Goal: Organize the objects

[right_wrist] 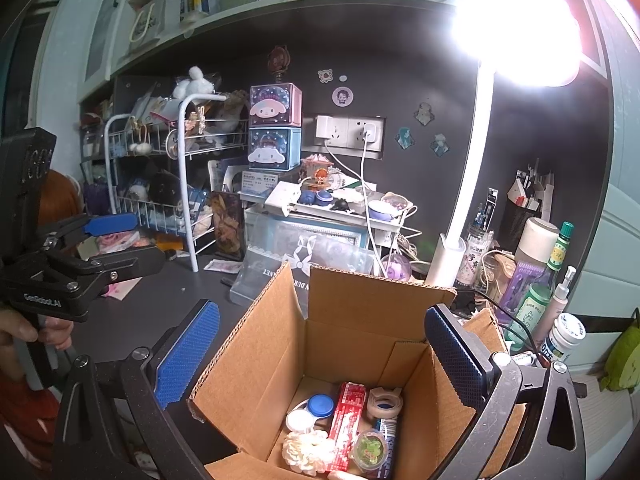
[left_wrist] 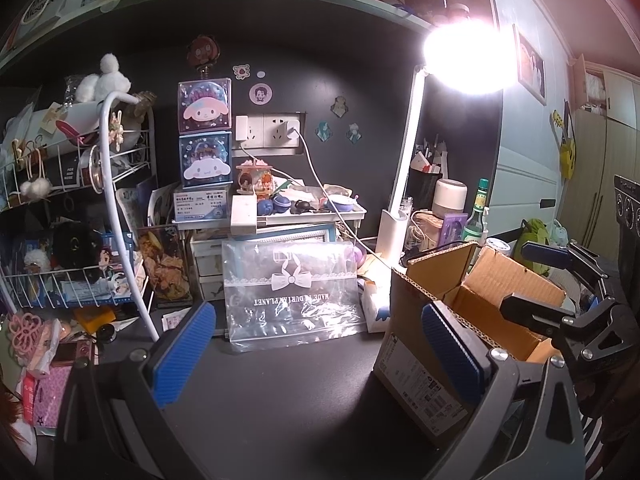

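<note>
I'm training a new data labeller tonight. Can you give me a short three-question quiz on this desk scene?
1. True or false: the right tool grips an item.
2. Where does the red rectangular packet lie: (a) white wire rack, (b) open brown cardboard box, (c) dark desk?
3. What lights the scene?

Key: 1. False, it is open and empty. 2. b. 3. The white desk lamp.

An open cardboard box (right_wrist: 360, 364) stands on the bench (left_wrist: 280, 380) at right, holding a lens case (right_wrist: 310, 412), a tape roll (right_wrist: 385, 399) and a small cup (right_wrist: 370, 450). Behind it — a lamp (right_wrist: 452, 256); bottles (right_wrist: 540, 292) to its right. A plastic bag (left_wrist: 290, 292) leans mid-bench, a wire rack (left_wrist: 72, 216) far left.
</note>
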Available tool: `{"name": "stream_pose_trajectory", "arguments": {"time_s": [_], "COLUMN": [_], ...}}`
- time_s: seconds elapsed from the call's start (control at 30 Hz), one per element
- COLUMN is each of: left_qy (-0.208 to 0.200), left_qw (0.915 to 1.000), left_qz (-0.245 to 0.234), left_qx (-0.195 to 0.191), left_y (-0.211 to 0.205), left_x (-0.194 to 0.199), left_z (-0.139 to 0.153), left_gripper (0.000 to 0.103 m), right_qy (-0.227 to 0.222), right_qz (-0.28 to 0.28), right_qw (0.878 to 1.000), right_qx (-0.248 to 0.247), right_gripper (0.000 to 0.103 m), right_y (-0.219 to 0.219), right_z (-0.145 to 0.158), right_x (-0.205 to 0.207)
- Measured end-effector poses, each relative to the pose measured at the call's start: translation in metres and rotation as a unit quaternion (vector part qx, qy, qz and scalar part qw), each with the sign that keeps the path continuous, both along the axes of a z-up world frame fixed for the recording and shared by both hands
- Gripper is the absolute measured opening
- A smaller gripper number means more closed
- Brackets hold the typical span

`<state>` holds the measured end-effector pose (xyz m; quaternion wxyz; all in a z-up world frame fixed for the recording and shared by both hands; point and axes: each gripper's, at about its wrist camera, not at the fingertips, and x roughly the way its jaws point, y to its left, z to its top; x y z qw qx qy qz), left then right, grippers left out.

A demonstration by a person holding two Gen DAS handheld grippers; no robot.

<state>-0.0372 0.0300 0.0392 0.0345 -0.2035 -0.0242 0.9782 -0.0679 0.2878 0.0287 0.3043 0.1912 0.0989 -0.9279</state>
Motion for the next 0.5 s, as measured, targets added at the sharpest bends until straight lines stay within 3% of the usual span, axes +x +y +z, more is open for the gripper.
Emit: {"name": "stream_pose_trajectory", "arguments": {"time_s": [0.5], "left_qy": [0.003], "left_qw": [0.9999], "left_qz": [-0.011], "left_qx": [0.004], "left_y": [0.0008], "left_x": [-0.0017], "left_z": [-0.0008], "left_gripper": [0.103], "right_qy": [0.001], "right_qz": [0.001], "right_qw": [1.0], "right_qx": [0.001], "right_gripper": [0.103], "right_y": [0.0005], "right_z": [0.0001], "right_x": [-0.0012]}}
